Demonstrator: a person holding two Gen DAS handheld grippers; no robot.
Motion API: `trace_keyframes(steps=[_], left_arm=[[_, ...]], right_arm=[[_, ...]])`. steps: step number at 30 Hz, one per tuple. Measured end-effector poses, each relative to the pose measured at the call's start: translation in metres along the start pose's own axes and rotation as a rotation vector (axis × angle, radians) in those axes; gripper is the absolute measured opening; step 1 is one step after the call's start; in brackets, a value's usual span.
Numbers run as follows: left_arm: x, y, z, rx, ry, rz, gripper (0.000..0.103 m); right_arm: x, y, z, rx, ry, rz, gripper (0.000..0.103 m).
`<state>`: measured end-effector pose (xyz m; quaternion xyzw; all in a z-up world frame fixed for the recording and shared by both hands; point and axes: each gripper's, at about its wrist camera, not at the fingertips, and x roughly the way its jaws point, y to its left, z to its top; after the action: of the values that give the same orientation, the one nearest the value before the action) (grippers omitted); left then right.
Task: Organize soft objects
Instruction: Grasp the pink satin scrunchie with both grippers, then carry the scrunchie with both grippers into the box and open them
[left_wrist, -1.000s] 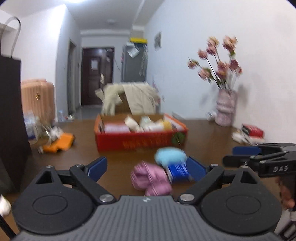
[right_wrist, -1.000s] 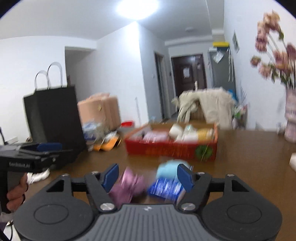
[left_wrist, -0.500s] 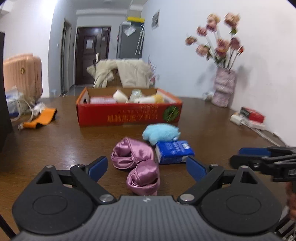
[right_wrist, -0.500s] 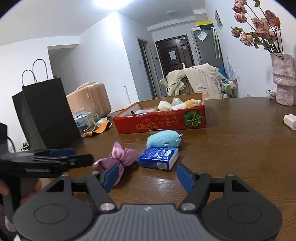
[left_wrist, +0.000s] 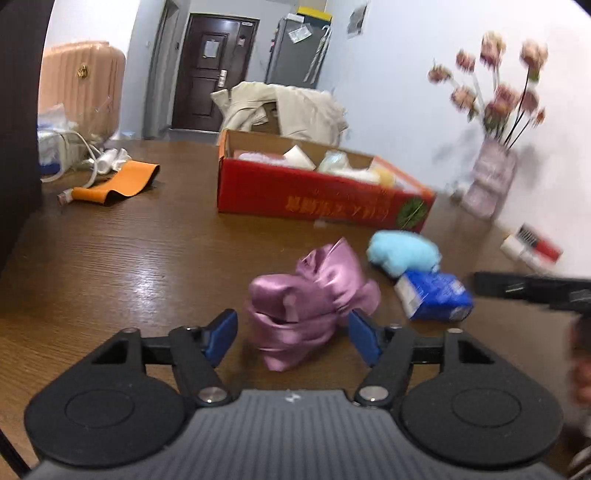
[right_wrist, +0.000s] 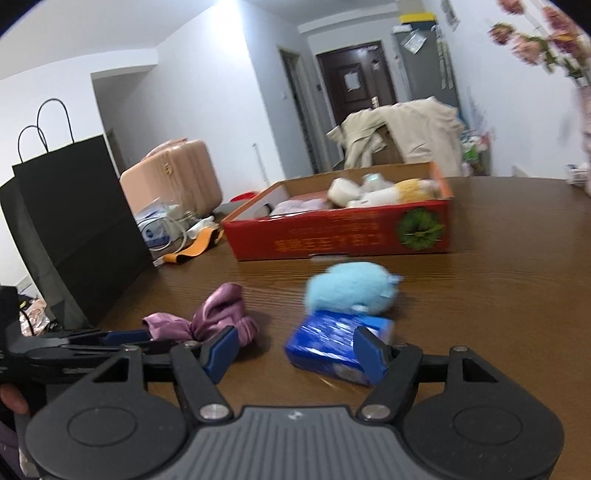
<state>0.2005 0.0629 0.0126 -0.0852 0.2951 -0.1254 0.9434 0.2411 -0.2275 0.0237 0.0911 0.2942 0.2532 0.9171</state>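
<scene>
Left tongs (left_wrist: 293, 332) just closing in around the pink satin cloth (left_wrist: 314, 299) on the table (left_wrist: 129, 266), pads apparently not yet pressing, right tongs (right_wrist: 295, 350) released, blue packet (right_wrist: 332, 343) between the fingers, blue plush toy (right_wrist: 351, 291) behind it, red box (right_wrist: 343, 236) beyond.

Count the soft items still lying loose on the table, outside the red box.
3: a pink satin scrunchie nearest the left hand-held gripper, a fluffy light-blue plush toy nearer the red cardboard box, and a blue tissue pack before it.
</scene>
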Motion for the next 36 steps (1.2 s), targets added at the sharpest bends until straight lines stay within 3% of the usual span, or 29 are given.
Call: trace_keyframes(steps=[2,8,10,12,14,19,25,31,36], left_arm=[[-0.006,0.008,0.006,-0.03,-0.025,-0.06,0.076],[0.004,0.036,0.024,-0.13,-0.034,-0.049,0.071],[0.013,0.039,0.023,-0.14,0.011,-0.053,0.054],[0.021,0.044,0.019,-0.154,0.061,-0.063,0.043],[0.023,0.048,0.016,-0.17,0.067,-0.079,0.042],[0.021,0.047,0.01,-0.159,0.071,-0.093,0.038],[0.009,0.031,0.005,-0.122,0.061,-0.107,0.021],[-0.022,0.009,0.017,-0.085,-0.035,-0.158,0.02],[-0.015,-0.003,0.046,-0.055,-0.066,-0.198,0.02]], right_arm=[[0.02,0.009,0.007,-0.007,0.016,0.022,0.06],[0.071,0.023,0.017,0.025,0.103,0.02,0.044],[0.08,0.028,0.015,0.011,0.122,0.019,0.039],[0.089,0.032,0.011,-0.001,0.154,0.012,0.032],[0.092,0.038,0.007,-0.04,0.179,-0.001,0.02],[0.088,0.051,0.0,-0.111,0.175,-0.014,0.009],[0.073,0.056,-0.009,-0.117,0.157,-0.027,0.004],[0.024,0.057,-0.001,-0.099,0.051,-0.001,0.004],[0.013,0.049,0.022,-0.086,-0.01,-0.004,0.004]])
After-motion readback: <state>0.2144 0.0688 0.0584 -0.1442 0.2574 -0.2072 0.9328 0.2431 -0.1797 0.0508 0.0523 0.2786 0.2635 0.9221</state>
